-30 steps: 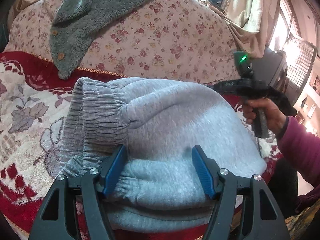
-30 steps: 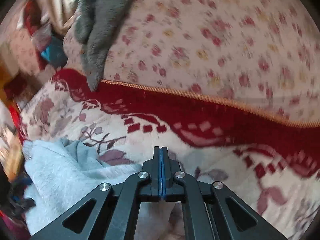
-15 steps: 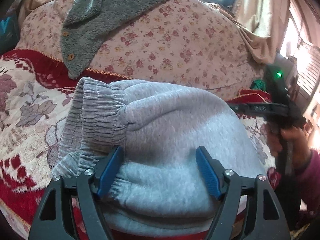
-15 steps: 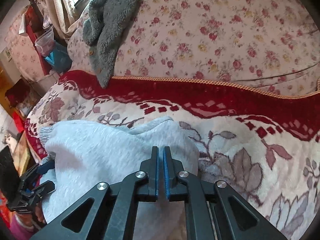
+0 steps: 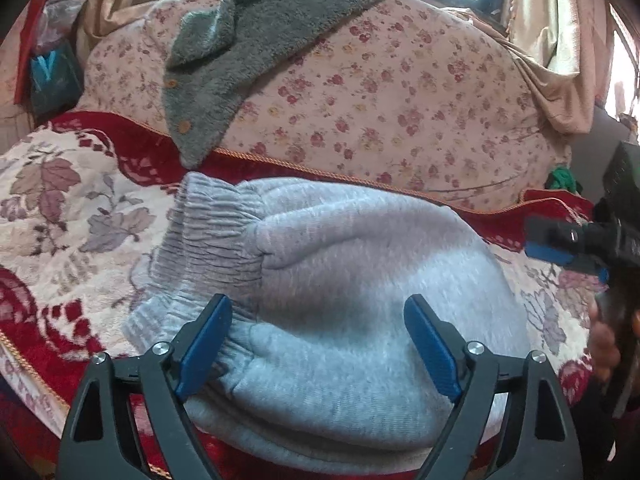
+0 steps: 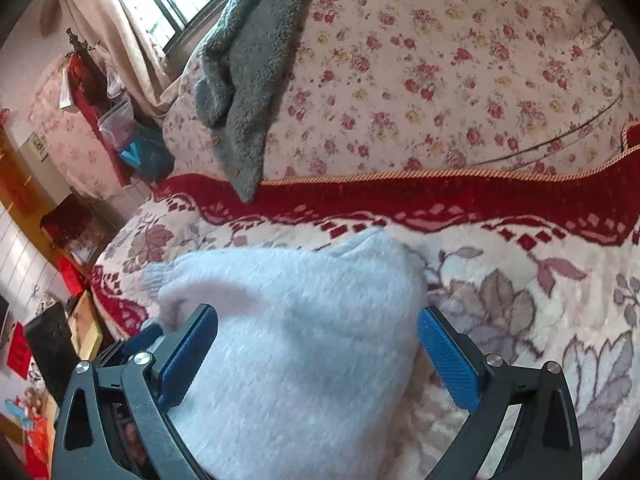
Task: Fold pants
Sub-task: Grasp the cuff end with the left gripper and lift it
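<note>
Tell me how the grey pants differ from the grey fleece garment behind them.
The grey pants are pale and smooth-knit, the fleece garment darker and fluffy. The pants lie folded on the red-patterned blanket; the fleece drapes over the floral cushion. The fleece shows buttons; the pants a ribbed waistband. Both are grey.

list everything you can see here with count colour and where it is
pants: one, light grey, folded in a bundle on the blanket, ribbed waistband to the left
blanket: one, red and cream with leaf pattern, covering the seat
floral cover: one, pink with small red flowers, over the backrest
fleece garment: one, dark grey with buttons, draped over the backrest
curtain: beige, at the window on the right
left gripper: black with blue pads, jaws have just been opening, pants between them, pads not pressing
right gripper: black with blue pads, jaws have just sprung open, over the pants
hand: one, at the right edge
</note>
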`<state>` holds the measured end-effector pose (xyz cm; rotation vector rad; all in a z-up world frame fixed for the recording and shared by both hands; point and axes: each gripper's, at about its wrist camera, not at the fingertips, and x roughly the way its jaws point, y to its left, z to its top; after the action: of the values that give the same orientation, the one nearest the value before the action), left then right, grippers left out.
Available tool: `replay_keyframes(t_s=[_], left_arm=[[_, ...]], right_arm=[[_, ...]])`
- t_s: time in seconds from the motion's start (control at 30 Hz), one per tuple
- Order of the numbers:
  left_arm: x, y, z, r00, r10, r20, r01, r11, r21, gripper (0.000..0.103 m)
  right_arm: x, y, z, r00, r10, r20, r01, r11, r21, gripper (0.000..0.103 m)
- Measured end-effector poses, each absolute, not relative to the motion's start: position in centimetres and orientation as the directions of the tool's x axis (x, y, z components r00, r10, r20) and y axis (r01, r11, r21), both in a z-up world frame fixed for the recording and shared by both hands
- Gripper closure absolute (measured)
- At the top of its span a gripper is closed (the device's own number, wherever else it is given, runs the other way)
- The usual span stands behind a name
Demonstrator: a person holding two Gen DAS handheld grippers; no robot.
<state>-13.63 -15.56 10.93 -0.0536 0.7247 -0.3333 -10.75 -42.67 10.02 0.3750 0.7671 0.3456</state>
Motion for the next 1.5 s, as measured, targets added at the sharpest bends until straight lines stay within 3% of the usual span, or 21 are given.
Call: replay_keyframes(t_s=[0.5, 0.8, 0.9, 1.0, 1.17, 1.27, 1.43, 1.5], left_arm=[[-15.0, -16.4, 12.6, 0.747, -0.259, -0.612, 0.245, 0.963, -0.108, 0.015], [-15.3, -16.1, 13.0, 0.755, -0.249, -0.606, 0.237, 0.966, -0.102, 0.014], [-14.8, -14.2, 13.0, 0.747, -0.260, -0.612, 0.211, 0.965, -0.153, 0.006], [-13.6, -11.9, 12.3, 0.723, -0.279, -0.632, 0.174, 0.959, -0.225, 0.002], [-11.1, -8.8, 9.2, 0.652, -0.430, -0.624, 0.165, 0.884, -0.437, 0.000], [-10.2, -8.8, 7.5, 0.629, -0.462, -0.626, 0.182, 0.870, -0.459, 0.000], [-9.6, -10.6, 5.0, 0.623, -0.430, -0.653, 0.243, 0.900, -0.362, 0.000], [-9.3, -10.1, 4.3, 0.617, -0.467, -0.634, 0.239, 0.878, -0.414, 0.000]], right_arm=[[-14.4, -39.8, 10.1, 0.667, 0.401, -0.628, -0.228, 0.912, 0.340, 0.001], [-15.2, -40.3, 10.4, 0.669, 0.421, -0.612, -0.238, 0.902, 0.361, 0.000], [-15.1, -41.1, 9.8, 0.661, 0.414, -0.626, -0.214, 0.904, 0.371, 0.000], [-14.4, -42.4, 8.3, 0.638, 0.422, -0.644, -0.171, 0.893, 0.416, 0.000], [-12.1, -44.9, 3.9, 0.570, 0.511, -0.644, -0.067, 0.809, 0.584, 0.000], [-10.5, -45.5, 1.2, 0.518, 0.599, -0.611, -0.028, 0.726, 0.687, 0.000], [-8.4, -45.1, -1.7, 0.458, 0.757, -0.466, -0.026, 0.536, 0.844, 0.000], [-8.3, -44.5, -1.5, 0.470, 0.761, -0.447, -0.059, 0.533, 0.844, 0.000]])
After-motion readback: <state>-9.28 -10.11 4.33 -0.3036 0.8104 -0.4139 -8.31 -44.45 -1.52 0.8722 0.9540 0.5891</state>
